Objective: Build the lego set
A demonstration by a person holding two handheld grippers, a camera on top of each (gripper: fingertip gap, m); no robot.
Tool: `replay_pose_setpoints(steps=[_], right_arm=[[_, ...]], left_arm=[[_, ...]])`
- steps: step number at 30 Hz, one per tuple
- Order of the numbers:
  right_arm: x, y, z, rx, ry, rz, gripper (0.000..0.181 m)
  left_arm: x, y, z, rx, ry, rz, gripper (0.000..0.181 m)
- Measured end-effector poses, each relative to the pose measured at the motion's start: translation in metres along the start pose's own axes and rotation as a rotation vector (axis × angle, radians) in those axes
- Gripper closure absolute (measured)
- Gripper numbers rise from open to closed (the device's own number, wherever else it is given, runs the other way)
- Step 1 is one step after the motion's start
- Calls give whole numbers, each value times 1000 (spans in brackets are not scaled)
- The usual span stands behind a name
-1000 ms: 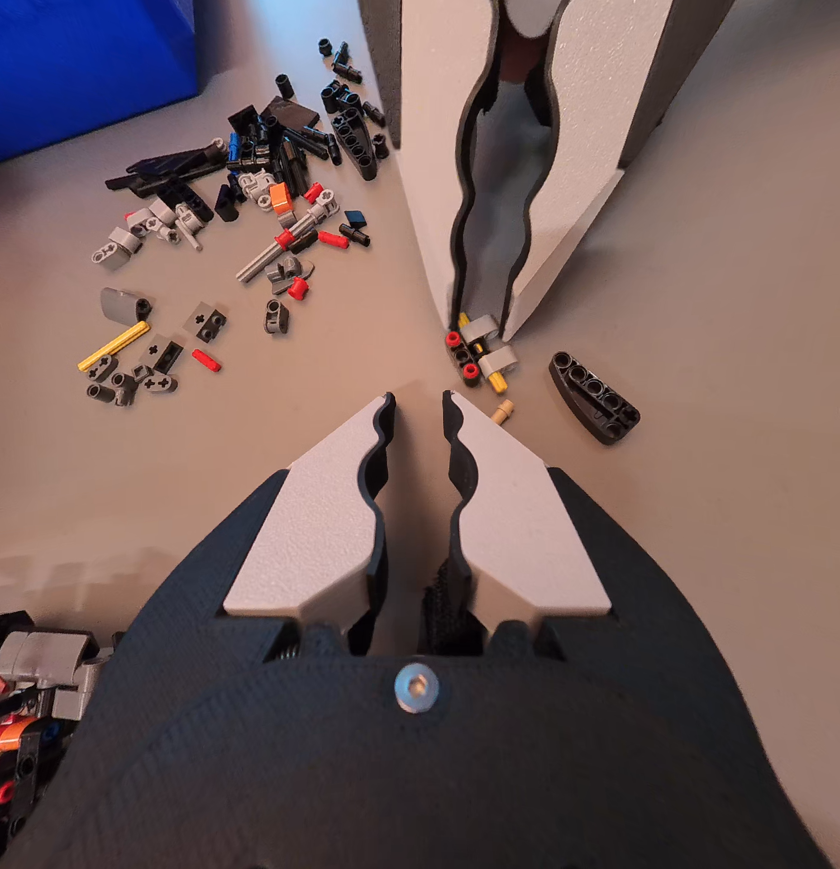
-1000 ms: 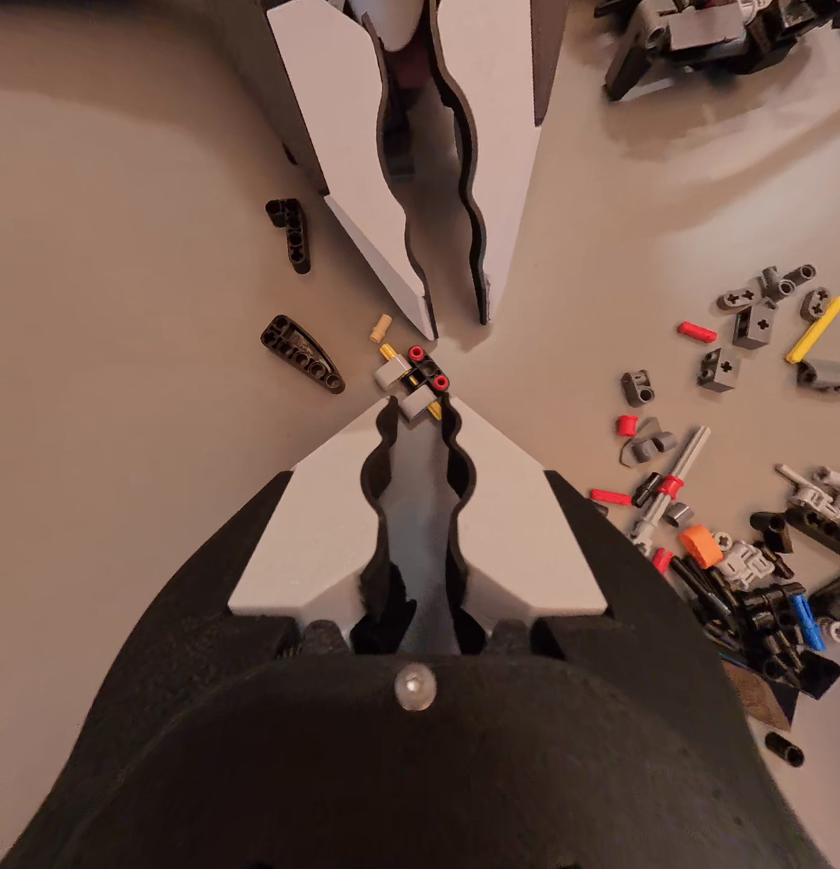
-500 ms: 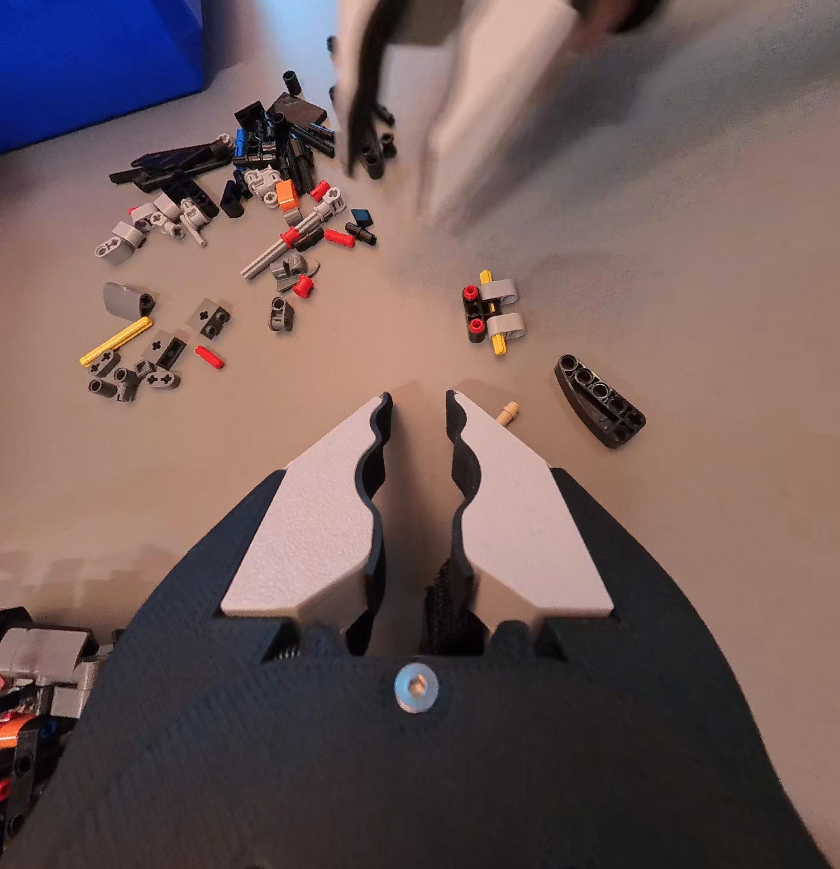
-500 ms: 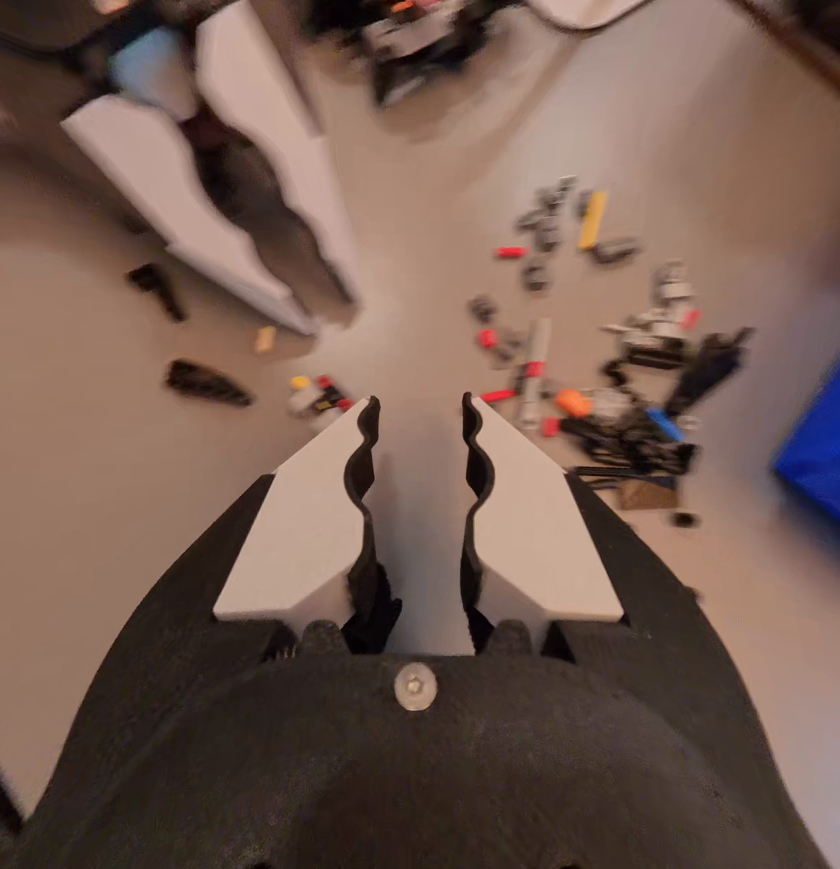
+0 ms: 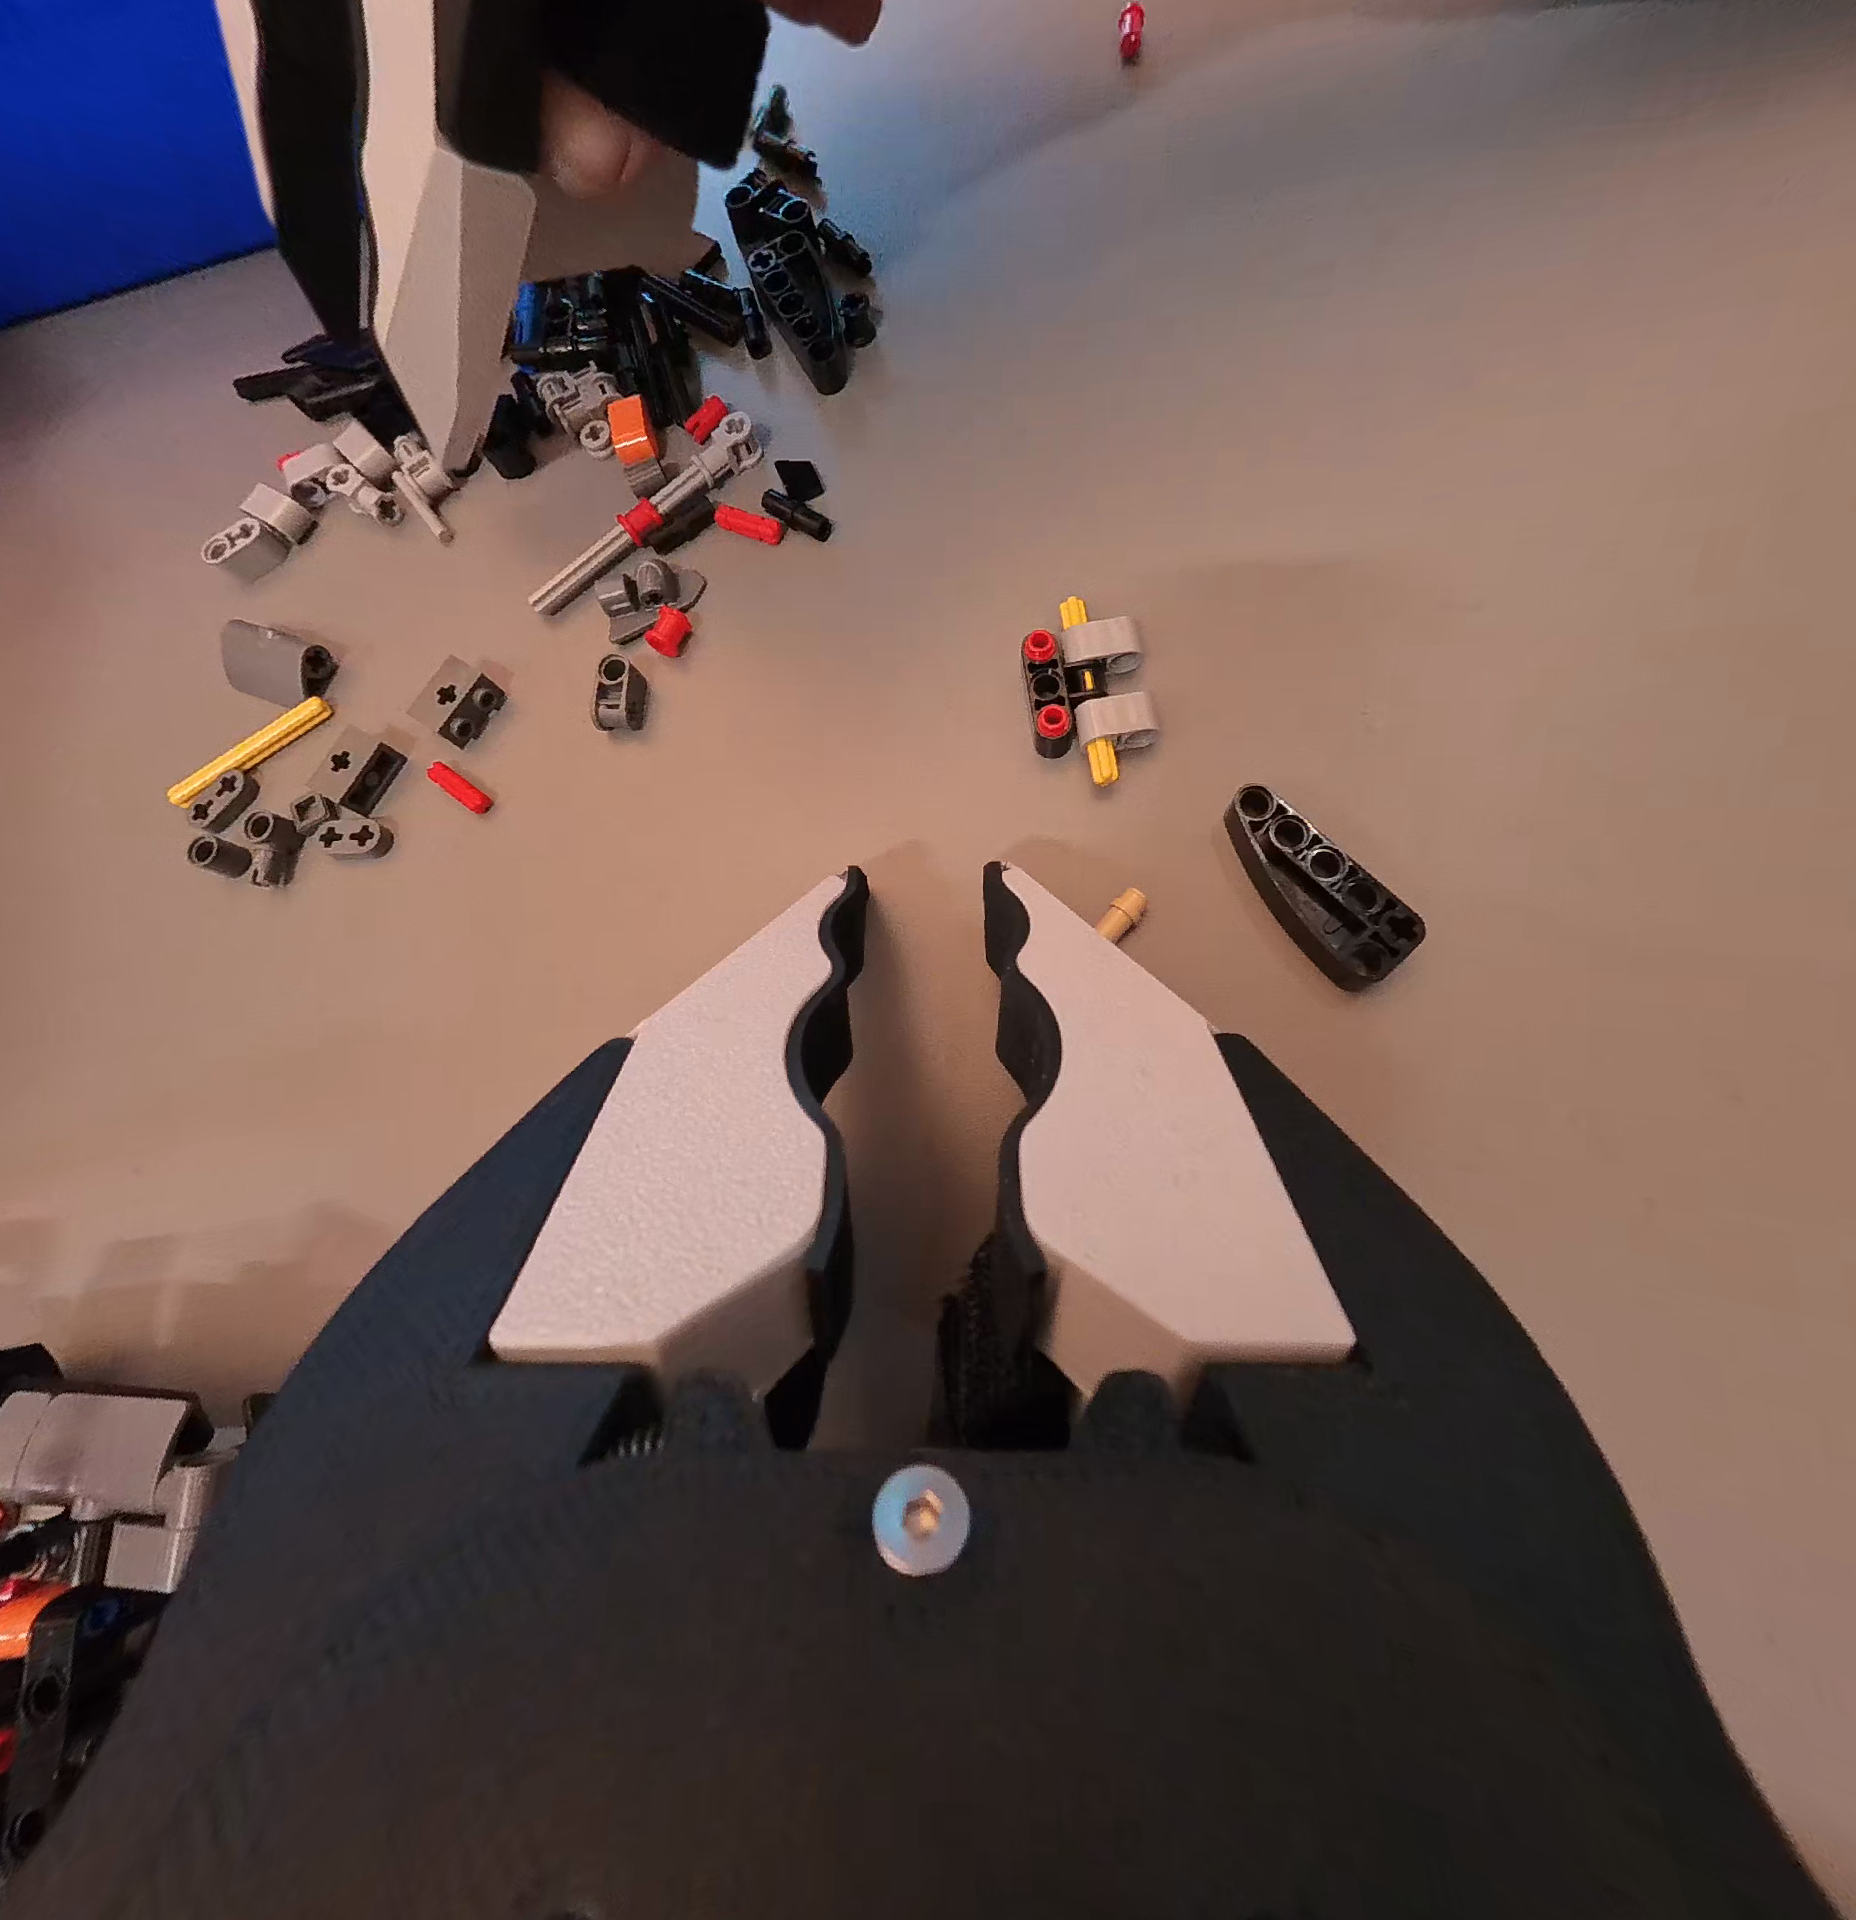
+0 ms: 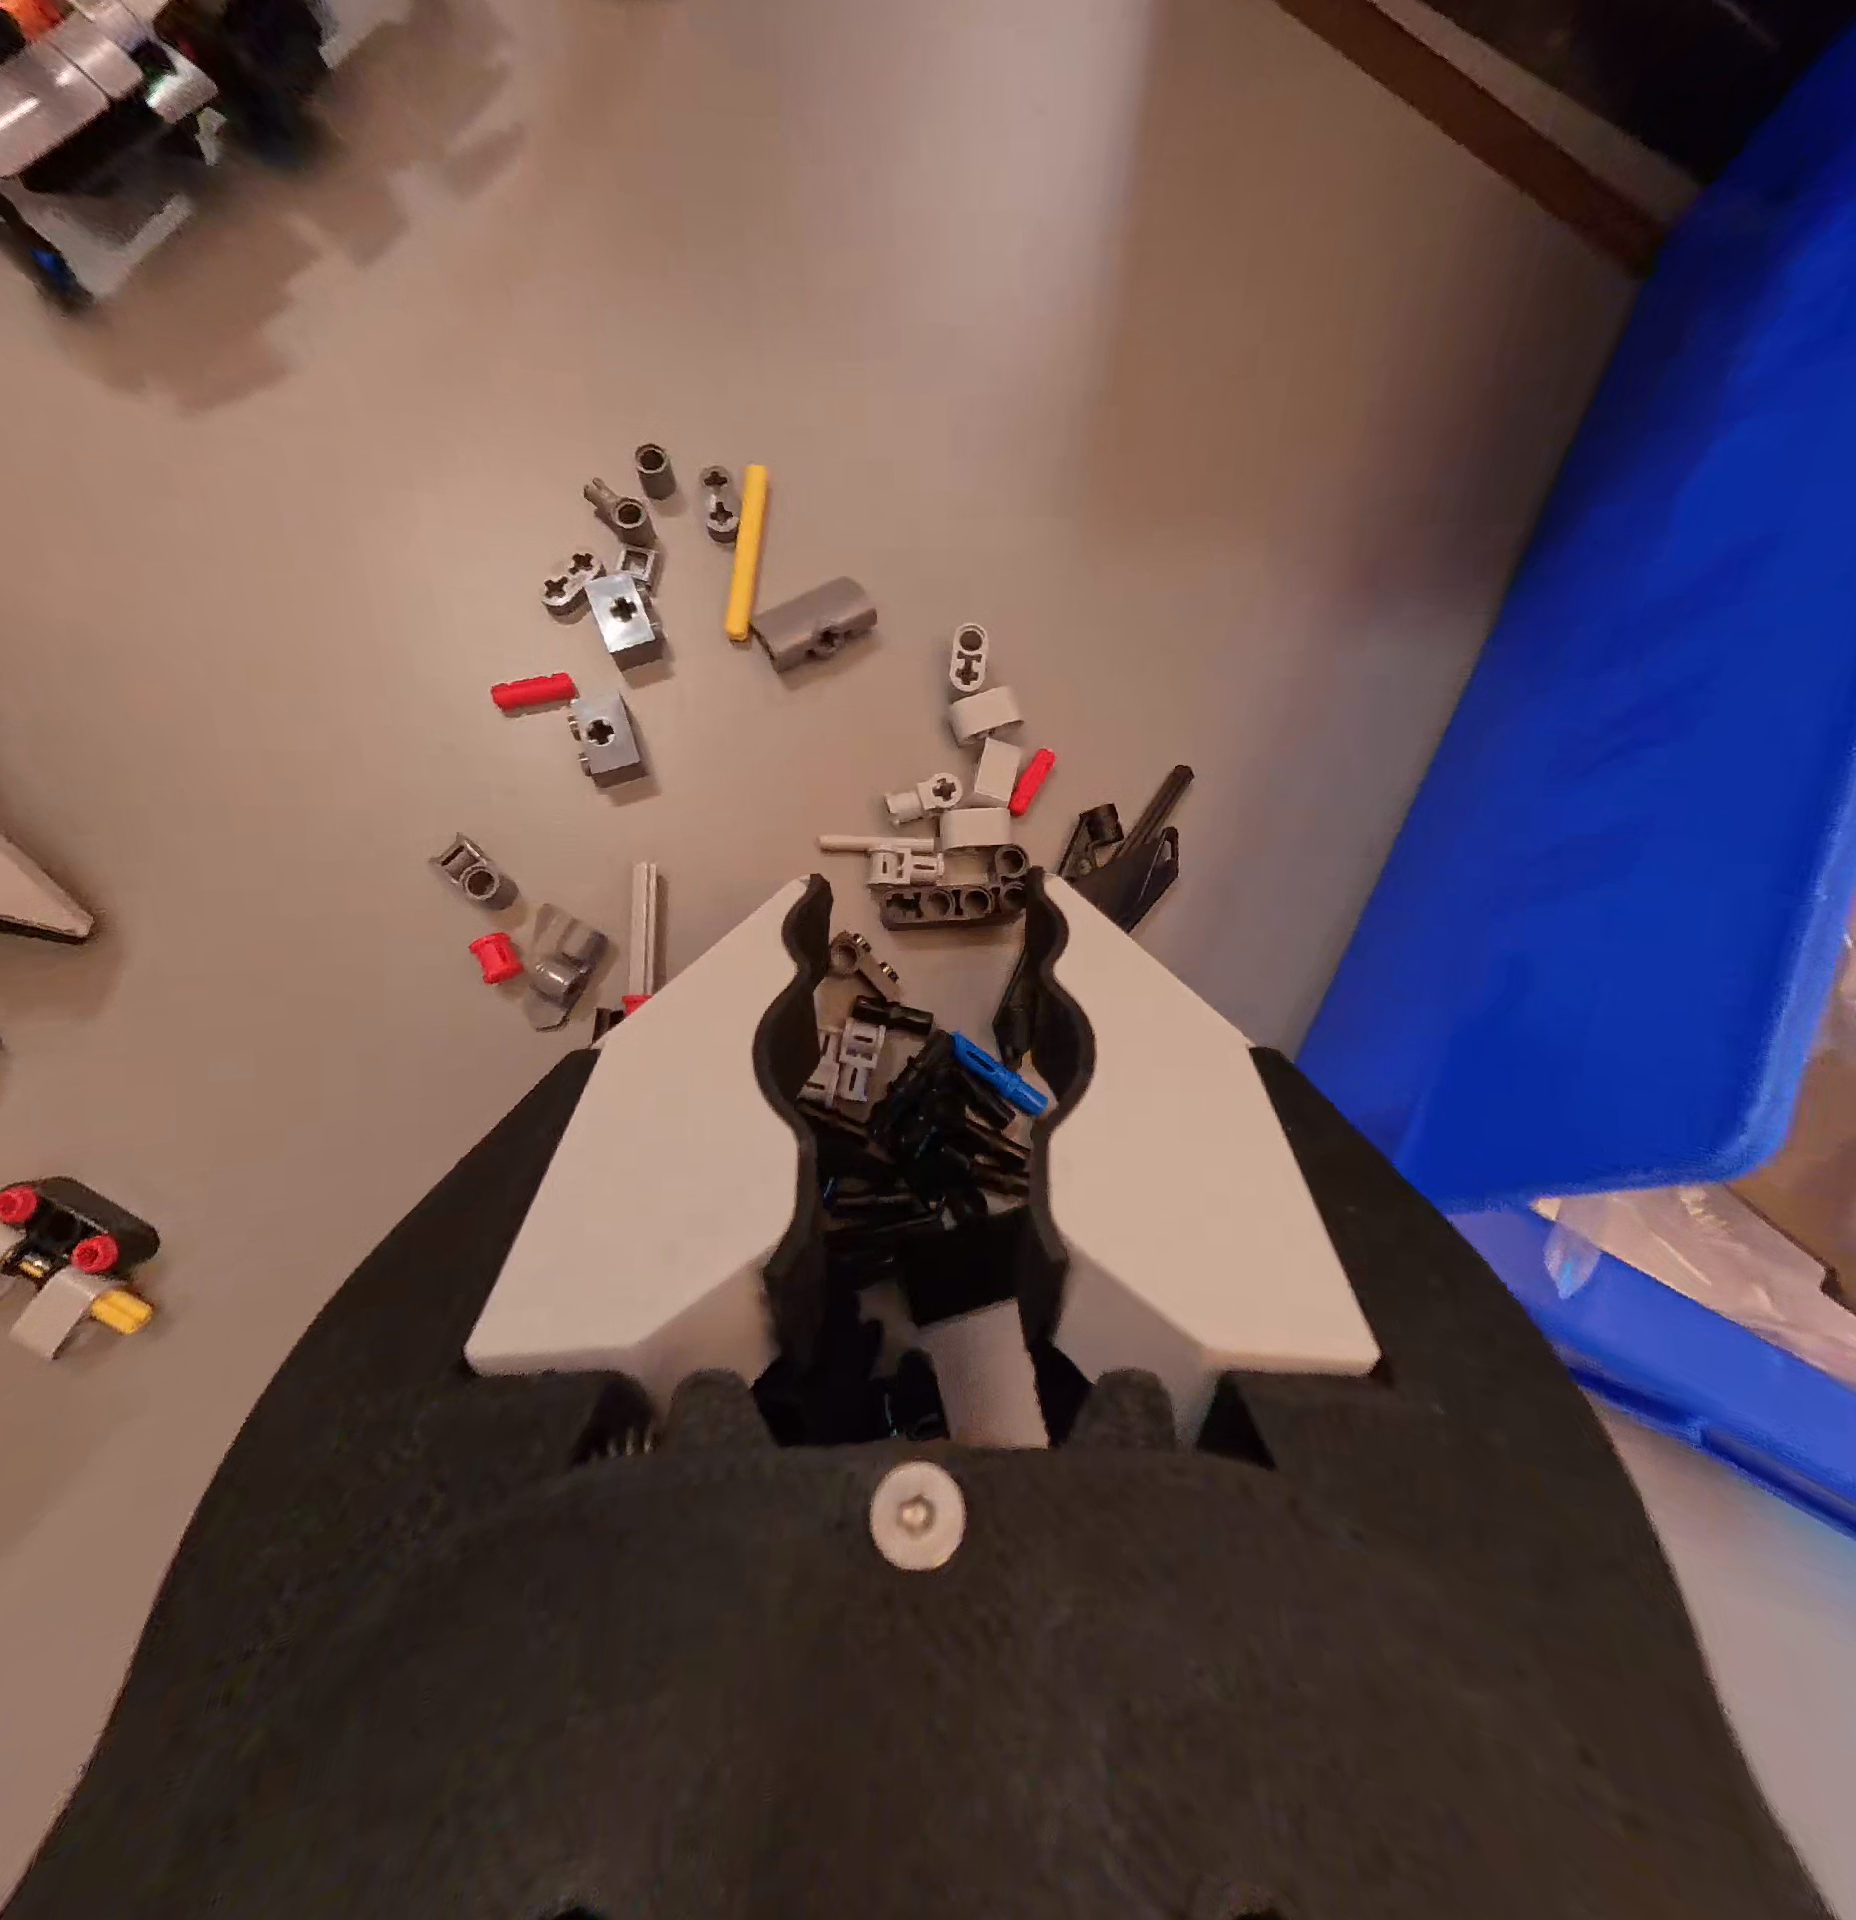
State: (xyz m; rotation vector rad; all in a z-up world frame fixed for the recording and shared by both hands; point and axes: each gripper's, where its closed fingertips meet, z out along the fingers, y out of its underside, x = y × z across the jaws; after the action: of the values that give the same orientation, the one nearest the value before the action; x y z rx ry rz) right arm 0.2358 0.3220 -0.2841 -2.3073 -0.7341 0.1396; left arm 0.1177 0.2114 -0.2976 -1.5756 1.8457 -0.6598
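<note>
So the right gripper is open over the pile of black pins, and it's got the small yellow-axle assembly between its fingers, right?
Not quite. The right gripper is open over the black pins, but the yellow-axle assembly lies loose on the table, as the left wrist view shows.

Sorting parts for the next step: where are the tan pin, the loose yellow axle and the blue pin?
tan pin (image 5: 1123, 912), left wrist view, its middle.
yellow axle (image 6: 747, 549), right wrist view, mid-shaft.
blue pin (image 6: 997, 1068), right wrist view, its middle.
</note>
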Motion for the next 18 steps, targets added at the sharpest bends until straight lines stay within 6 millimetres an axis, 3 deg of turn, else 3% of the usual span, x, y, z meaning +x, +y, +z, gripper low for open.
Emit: replay_pose_setpoints(steps=[5, 7, 18], right_arm=[[3, 9, 8, -60, 12, -6, 143], [0, 8, 9, -55, 7, -19, 151], [-10, 10, 5, -37, -20, -61, 151]], left_arm=[[0, 0, 0, 0, 1, 1, 161], [0, 0, 0, 0, 1, 2, 161], [0, 0, 0, -1, 5, 0, 162]])
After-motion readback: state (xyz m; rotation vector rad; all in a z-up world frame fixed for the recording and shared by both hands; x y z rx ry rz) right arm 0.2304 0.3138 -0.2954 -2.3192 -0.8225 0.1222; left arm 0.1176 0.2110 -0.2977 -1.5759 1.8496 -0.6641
